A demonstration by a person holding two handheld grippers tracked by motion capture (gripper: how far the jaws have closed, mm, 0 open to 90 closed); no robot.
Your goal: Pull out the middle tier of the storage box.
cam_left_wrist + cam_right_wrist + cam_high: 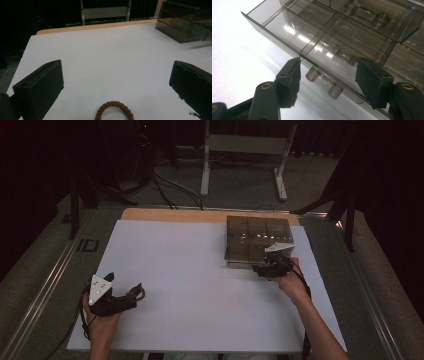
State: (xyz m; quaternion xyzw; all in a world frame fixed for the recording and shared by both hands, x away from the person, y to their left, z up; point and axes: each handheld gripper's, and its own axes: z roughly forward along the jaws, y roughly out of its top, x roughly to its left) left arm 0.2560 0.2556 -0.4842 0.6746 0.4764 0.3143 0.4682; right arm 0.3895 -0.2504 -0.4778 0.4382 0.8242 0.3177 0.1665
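Note:
A smoked clear plastic drawer box (257,237) stands on the white sheet at the far right. In the right gripper view its lowest drawer (312,37) is slid out a little, showing empty compartments. My right gripper (329,65) faces the drawer front. Its jaws stand on either side of the clear bar handle (324,83) with a gap at each side. In the high view the right gripper (266,268) sits at the box's front edge. My left gripper (116,67) rests open at the near left. A brown braided ring (114,111) lies flat on the sheet between its jaws, touching neither.
A white sheet (190,270) covers most of the wooden table (165,215). A metal stand and cables lie on the floor beyond the far edge. The box (185,22) appears far right in the left gripper view.

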